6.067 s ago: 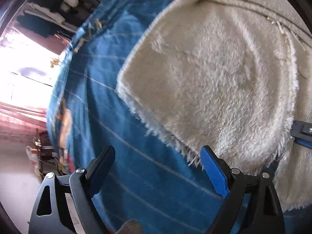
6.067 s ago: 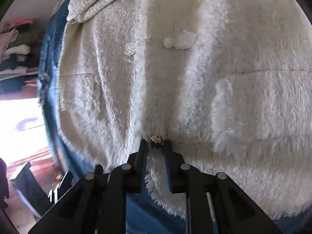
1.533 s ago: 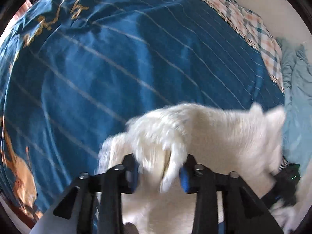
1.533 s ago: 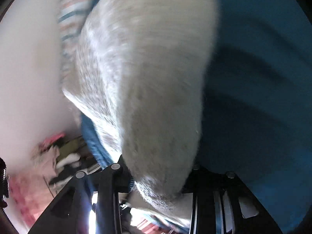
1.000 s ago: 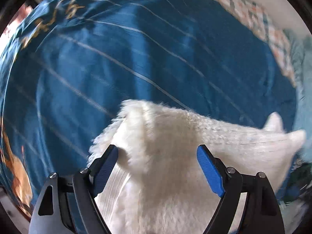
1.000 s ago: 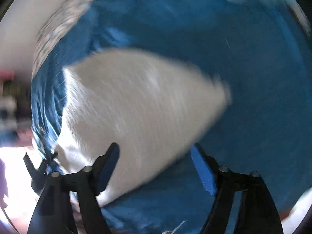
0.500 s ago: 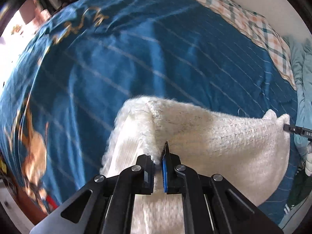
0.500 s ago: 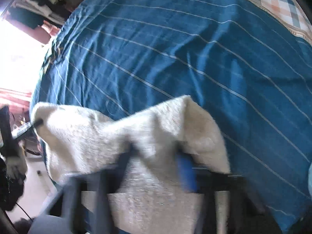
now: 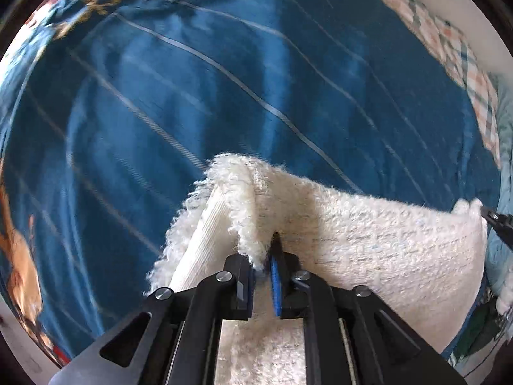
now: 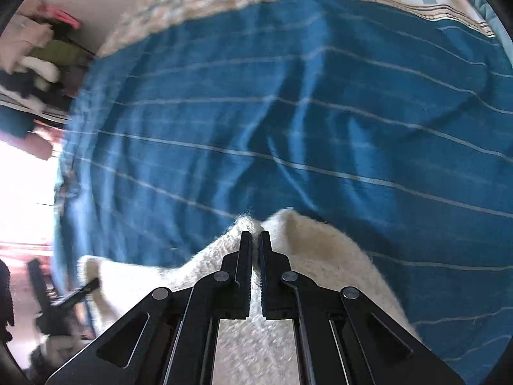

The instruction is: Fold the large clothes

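A fluffy cream-white fleece garment (image 9: 368,243) hangs stretched between my two grippers above a blue striped bedspread (image 9: 224,80). My left gripper (image 9: 264,256) is shut on one corner of the garment, where the ribbed inner side shows. My right gripper (image 10: 255,240) is shut on the other corner (image 10: 320,250). The right gripper's tip shows at the far right of the left wrist view (image 9: 495,218); the left gripper shows at the lower left of the right wrist view (image 10: 73,295).
The blue bedspread (image 10: 288,112) fills both views. A checked pillow or sheet (image 9: 455,41) lies along the far edge by the wall. Piled clothes (image 10: 35,51) sit at the left beyond the bed. Light blue fabric (image 9: 505,147) lies at the right.
Both grippers opened about a second ago, then shut again on the garment's corners. The garment is now lifted and pulled taut between them over the bed.
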